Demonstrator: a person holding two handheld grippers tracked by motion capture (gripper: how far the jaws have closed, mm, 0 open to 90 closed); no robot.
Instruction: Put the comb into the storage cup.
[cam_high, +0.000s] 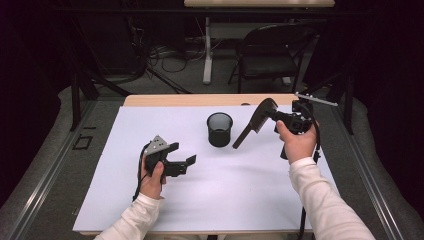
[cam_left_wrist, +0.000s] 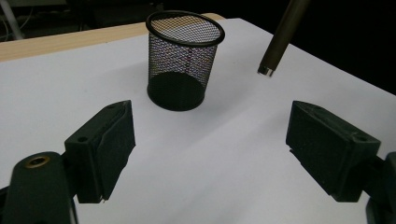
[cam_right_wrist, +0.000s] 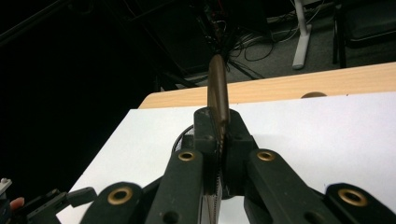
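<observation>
Holding a dark comb (cam_high: 255, 122) by its toothed end, the right gripper (cam_high: 286, 120) hovered above the worktop (cam_high: 240, 200) near the right end of its far edge. Its jaws were clamped tight on the comb; in the right gripper view the comb (cam_right_wrist: 218, 91) stood edge-on between them. The comb's handle slanted down toward a black mesh cup (cam_high: 220, 129), which stood upright on the white sheet at the middle of the worktop, somewhat toward the far edge. The handle tip was in the air just beside the cup's right side, not yet over its mouth.

The left gripper (cam_high: 182, 160) rested nearer the front edge, left of the cup, its jaws spread wide with nothing between them. Its view looked at the mesh cup (cam_left_wrist: 185, 60), with the comb handle (cam_left_wrist: 280, 39) hanging to one side.

Judging from this, the step was dropping the comb into the cup. Doing it well would mean bringing the handle tip over the centre of the opening, tilting the comb steeper, lowering it inside before letting go, and avoiding the light cup's rim, which could tip.
</observation>
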